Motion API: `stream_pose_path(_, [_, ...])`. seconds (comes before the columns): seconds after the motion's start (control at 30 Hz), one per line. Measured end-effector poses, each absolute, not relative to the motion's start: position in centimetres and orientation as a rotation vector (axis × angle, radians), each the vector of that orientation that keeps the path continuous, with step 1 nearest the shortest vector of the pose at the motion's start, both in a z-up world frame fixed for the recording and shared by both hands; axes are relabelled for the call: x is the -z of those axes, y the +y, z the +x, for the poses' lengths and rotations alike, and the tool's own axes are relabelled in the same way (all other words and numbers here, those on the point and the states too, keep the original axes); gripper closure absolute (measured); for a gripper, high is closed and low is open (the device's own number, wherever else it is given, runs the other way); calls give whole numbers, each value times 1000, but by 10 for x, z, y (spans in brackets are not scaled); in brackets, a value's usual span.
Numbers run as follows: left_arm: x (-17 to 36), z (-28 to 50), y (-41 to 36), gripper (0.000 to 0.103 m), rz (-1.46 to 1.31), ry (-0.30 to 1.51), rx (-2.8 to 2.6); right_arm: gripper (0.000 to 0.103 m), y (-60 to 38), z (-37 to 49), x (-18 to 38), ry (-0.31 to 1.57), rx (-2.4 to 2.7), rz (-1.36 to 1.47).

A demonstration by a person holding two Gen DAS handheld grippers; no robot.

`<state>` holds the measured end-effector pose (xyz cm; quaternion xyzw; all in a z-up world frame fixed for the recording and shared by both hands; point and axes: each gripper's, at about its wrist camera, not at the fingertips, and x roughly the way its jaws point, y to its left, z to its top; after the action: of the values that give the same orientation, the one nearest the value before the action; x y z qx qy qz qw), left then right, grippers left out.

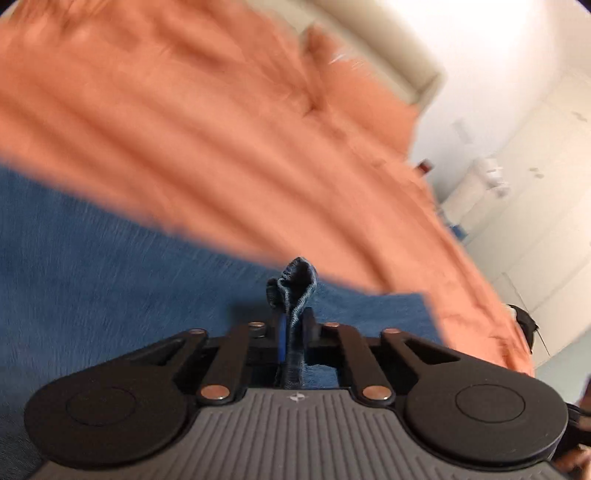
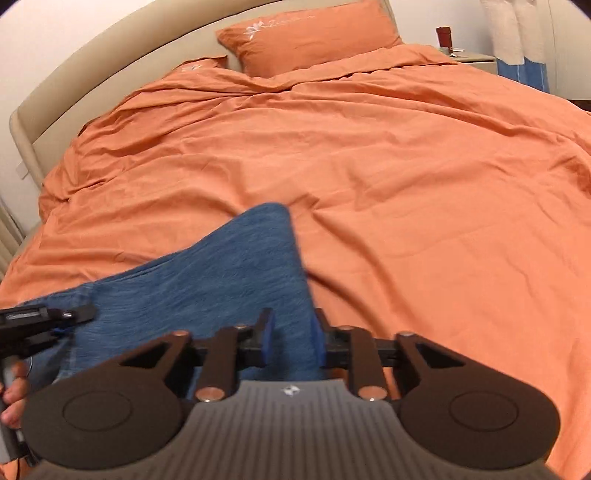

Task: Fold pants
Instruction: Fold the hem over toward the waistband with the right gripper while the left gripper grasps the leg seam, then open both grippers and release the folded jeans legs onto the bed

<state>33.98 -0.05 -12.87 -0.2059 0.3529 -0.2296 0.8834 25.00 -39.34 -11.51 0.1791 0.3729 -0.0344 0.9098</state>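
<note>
Blue denim pants (image 2: 221, 269) lie on an orange bed cover (image 2: 406, 184), one corner reaching toward the middle of the bed. My right gripper (image 2: 293, 332) sits at the pants' right edge, where denim fills the narrow gap between its blue pads. In the left wrist view, which is blurred, my left gripper (image 1: 293, 321) is shut on a bunched fold of the denim (image 1: 293, 284) that sticks up past the fingertips. The rest of the pants (image 1: 110, 266) spreads out to its left. The left gripper (image 2: 74, 315) also shows at the left edge of the right wrist view, over the denim.
The bed has an orange pillow (image 2: 314, 33) and a beige padded headboard (image 2: 74, 74) at the far end. A nightstand (image 2: 472, 59) with a red cup (image 2: 443, 37) stands at the far right. A person's hand (image 2: 14, 391) shows at the lower left.
</note>
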Motion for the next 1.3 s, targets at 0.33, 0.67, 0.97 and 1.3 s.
stream_pose_path(0.33, [147,345,2,96,-297,804,393,98,-361,284,126,688,21,169])
stream_pose_path(0.67, [160,348,6,83,-278,851,358,103,-361,312,165,803,56,154])
stream_pose_path(0.97, [119,291,2,76,-204,839,348,98,-372,257,120,765,41,267])
stream_pose_path(1.3, [123,253,-27,76,-66,915,311,98,-355,208,117,870,-9,245])
